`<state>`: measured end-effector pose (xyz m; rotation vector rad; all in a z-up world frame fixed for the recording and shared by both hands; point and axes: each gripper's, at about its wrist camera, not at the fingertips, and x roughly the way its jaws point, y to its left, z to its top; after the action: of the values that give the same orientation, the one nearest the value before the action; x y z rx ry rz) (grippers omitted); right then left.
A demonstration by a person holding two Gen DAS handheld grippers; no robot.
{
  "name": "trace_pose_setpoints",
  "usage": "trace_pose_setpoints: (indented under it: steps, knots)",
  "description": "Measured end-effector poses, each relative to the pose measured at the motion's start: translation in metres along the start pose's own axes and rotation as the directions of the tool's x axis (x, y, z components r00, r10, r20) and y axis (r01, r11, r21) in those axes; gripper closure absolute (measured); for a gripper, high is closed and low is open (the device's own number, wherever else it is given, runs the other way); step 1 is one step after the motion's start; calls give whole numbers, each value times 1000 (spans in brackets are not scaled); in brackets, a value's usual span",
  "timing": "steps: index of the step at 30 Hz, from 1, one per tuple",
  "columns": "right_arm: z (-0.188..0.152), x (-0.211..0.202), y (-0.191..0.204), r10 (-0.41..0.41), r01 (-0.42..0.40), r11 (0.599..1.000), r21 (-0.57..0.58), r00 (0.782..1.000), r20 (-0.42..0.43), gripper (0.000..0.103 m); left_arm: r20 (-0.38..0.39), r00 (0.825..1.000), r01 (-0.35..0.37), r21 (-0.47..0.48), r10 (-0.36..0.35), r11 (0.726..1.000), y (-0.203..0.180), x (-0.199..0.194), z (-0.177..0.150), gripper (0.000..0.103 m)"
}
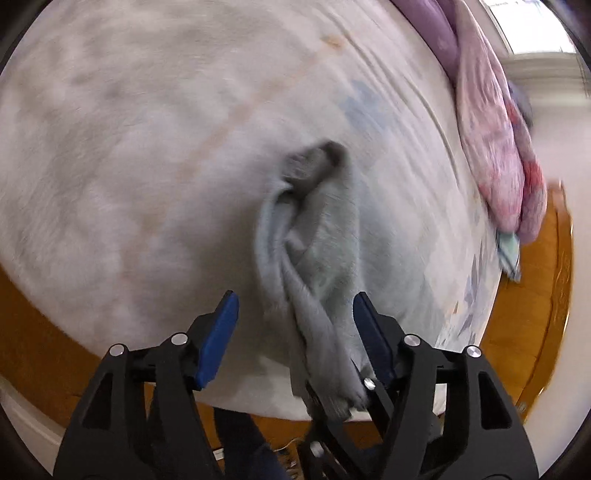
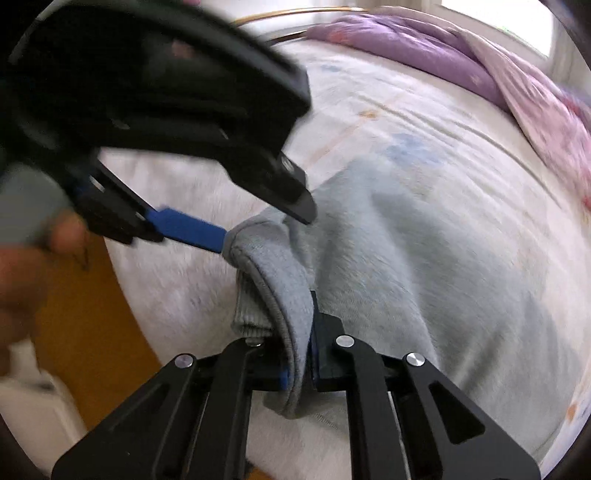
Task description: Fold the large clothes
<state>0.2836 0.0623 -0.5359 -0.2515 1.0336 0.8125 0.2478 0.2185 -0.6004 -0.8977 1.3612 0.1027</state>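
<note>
A light grey sweatshirt (image 2: 424, 258) lies bunched on a white bed sheet (image 2: 424, 122). My right gripper (image 2: 299, 354) is shut on a thick folded edge of the sweatshirt near the bed's near edge. My left gripper (image 1: 293, 314) is open, its blue pads (image 1: 218, 332) wide apart, and a hanging strip of the sweatshirt (image 1: 314, 266) passes between them, close to the right pad. In the right wrist view the left gripper (image 2: 258, 229) comes in from the upper left, one blue finger touching the same fold.
A purple and pink floral quilt (image 1: 495, 147) lies heaped along the far side of the bed (image 2: 480, 66). Orange wooden floor (image 1: 528, 295) shows beside the bed. A window (image 2: 495, 22) is at the back. The picture is motion-blurred.
</note>
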Motion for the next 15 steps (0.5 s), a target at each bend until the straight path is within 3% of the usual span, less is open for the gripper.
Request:
trace_pose_setpoints:
  steps: [1,3,6,8,11,13,15]
  knots:
    - [4,-9,-10,7,-8,1000,31,1000,14,96,2,1000,-32,37,31,999,-16,4,-1,43]
    - [6,-25,-26,19,-22,995,99,999,34,96,31,999,-14,97,11,995,-43,4,-2,72]
    - [6,-57,-68,44,-66,962,266,995,88,96,106,994,-51,240,26,970,-98,-7,-18,81]
    - [-9,-83,-100,61,-104,924,367,990,127,96,139,990,-73,350,25,934,-140,-10,-33,82]
    - [-24,-109,-142,93,-184,817,546,977,190,96,131,991,-60,460,-1,886,-194,-2,-55,82]
    - [-52,-128,-173,94,-226,720,657,969,231,96,100,995,-40,531,-16,847,-223,10,-75,82]
    - [-73,-140,-195,82,-243,648,722,965,251,96,69,997,-21,583,-24,813,-247,25,-94,82]
